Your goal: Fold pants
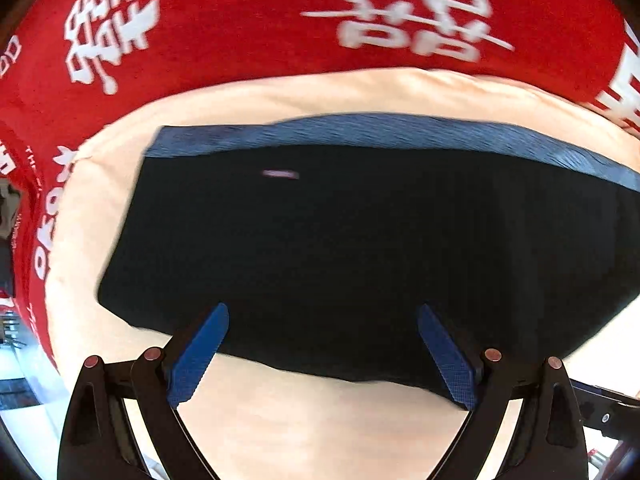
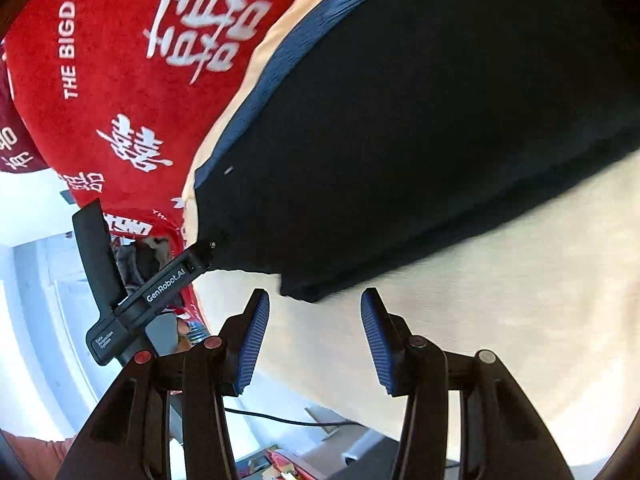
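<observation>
The black pants (image 1: 340,248) lie folded flat on a cream cloth (image 1: 304,420), with a blue waistband (image 1: 360,130) along the far edge. My left gripper (image 1: 323,354) is open, its blue pads either side of the pants' near edge, holding nothing. In the right wrist view the pants (image 2: 420,140) fill the upper right, the waistband (image 2: 280,80) on their left side. My right gripper (image 2: 315,340) is open and empty, just short of a corner of the pants. The left gripper's body (image 2: 160,288) shows at the left.
A red blanket with white characters (image 1: 240,20) lies beyond the cream cloth, and also shows in the right wrist view (image 2: 132,80). The cream surface's edge drops off to the floor, with a black cable (image 2: 288,422) and clutter below.
</observation>
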A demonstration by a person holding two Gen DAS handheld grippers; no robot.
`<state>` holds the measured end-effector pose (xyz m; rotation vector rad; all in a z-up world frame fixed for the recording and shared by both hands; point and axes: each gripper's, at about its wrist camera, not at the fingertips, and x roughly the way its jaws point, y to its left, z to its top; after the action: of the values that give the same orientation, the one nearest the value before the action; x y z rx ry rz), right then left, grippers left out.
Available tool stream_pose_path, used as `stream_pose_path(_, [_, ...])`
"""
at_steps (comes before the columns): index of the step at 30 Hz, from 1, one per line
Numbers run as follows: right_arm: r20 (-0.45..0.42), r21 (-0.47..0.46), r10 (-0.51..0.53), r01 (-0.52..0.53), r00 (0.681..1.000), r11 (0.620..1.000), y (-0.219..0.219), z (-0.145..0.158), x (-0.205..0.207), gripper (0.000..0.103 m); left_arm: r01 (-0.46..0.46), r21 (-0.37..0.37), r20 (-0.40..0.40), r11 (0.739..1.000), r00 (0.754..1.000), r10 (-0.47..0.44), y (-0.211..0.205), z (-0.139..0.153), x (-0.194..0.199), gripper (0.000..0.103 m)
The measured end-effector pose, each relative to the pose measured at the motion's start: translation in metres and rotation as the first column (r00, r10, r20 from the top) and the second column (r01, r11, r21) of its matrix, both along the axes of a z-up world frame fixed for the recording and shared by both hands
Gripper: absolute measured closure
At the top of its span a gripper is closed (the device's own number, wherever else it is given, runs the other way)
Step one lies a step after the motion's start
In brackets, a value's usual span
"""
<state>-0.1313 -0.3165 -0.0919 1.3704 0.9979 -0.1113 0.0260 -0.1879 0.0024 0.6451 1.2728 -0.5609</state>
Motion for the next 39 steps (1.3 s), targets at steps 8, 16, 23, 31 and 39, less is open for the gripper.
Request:
stream_pose_path(8, [0.001, 0.017, -0.027, 0.027, 1.000, 0.999, 0.006, -0.014, 0.016, 0.051, 0.005, -0.070, -0.056, 0.998, 0.998, -0.009, 0.005, -0.015, 0.014, 0.007])
stream_pose_path(16, [-0.002, 0.168, -0.261, 0.258, 0.965, 0.952, -0.011, -0.029, 0.000, 0.053, 0.088, -0.109, -0.062, 0.990, 0.994, -0.095, -0.027, -0.013, -0.018, 0.007])
stream_pose_path(23, [-0.036, 0.088, -0.241, 0.244, 0.970, 0.966, -0.010, -0.015, -0.006, 0.094, 0.260, -0.032, -0.060, 0.965, 0.963, -0.262, -0.048, -0.029, -0.047, 0.007])
stream_pose_path(31, [-0.107, -0.032, -0.136, 0.133, 0.985, 0.991, 0.006, -0.021, -0.014, 0.095, 0.259, -0.015, -0.025, 0.966, 0.966, -0.259, -0.026, -0.039, -0.075, 0.006])
stream_pose_path(39, [-0.166, -0.239, -0.069, 0.028, 0.984, 0.971, -0.024, 0.030, -0.036, 0.081, 0.278, -0.001, 0.017, 0.961, 0.960, -0.278, -0.013, -0.029, -0.092, 0.006])
